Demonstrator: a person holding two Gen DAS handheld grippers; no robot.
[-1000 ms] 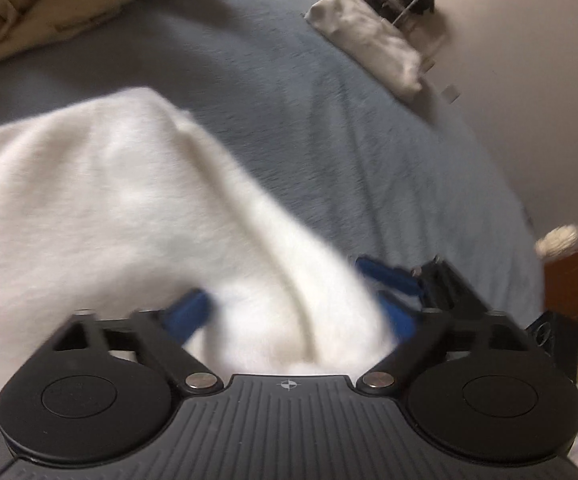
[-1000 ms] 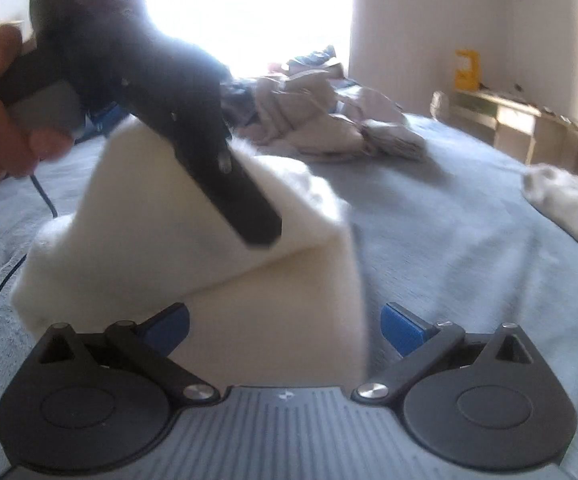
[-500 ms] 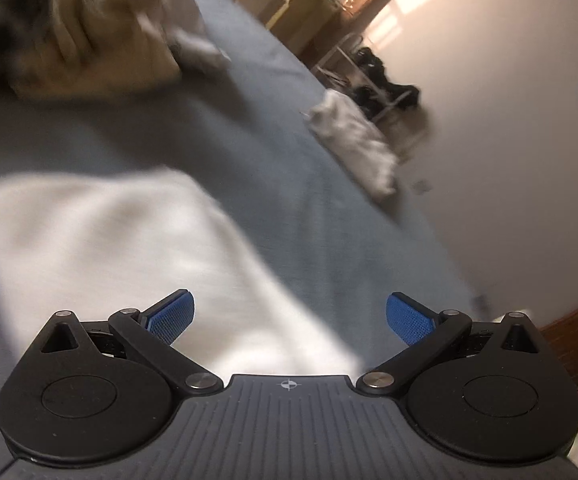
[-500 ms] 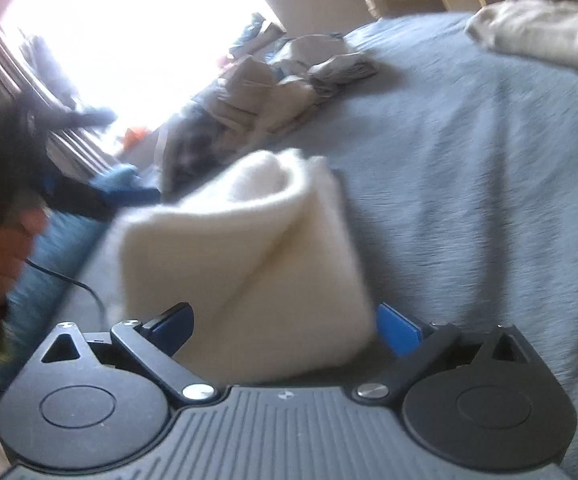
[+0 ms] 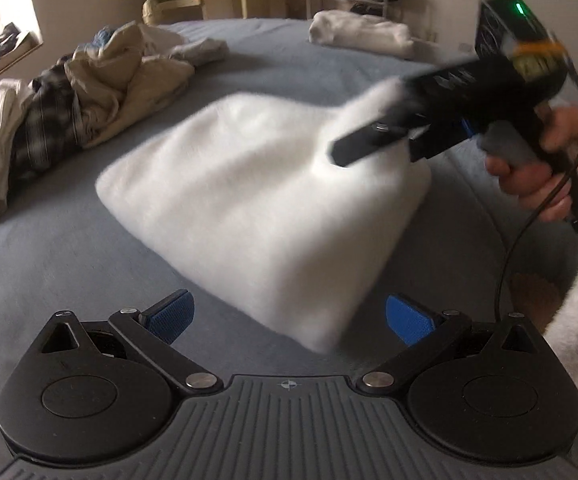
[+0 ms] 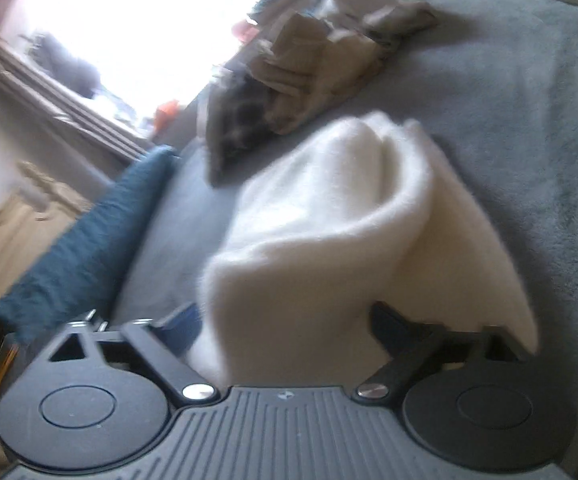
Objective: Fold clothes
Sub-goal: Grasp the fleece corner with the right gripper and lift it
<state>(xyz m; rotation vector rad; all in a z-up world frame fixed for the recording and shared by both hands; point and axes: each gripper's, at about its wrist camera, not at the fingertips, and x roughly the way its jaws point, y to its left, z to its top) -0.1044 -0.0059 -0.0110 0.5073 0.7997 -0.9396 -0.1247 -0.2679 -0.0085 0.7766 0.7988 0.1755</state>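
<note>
Left wrist view, nearest first: the left gripper stands wide apart with nothing between its blue pads, hanging just short of the near corner of the white fleece garment. That garment lies on the grey-blue bed, already doubled into a thick bundle. Its long axis runs from the low corner by the left gripper up and away to the right, where the far corner is lifted off the bed. The right gripper, held in a hand, is at that raised corner. From its own wrist view the white cloth bunches up between its two fingers, so I judge it to be pinching the fabric, though blur hides the pads themselves.

So the right hand has the cloth and the left is the free one, with the bundle straight ahead of it and slightly right. Whether this bundle wants another fold or is being carried off as finished, I cannot tell.

Farther back, a heap of crumpled clothes sits well left of the bundle, and a folded white pile rests at the far edge. Open bed lies between them, nothing in the way.
</note>
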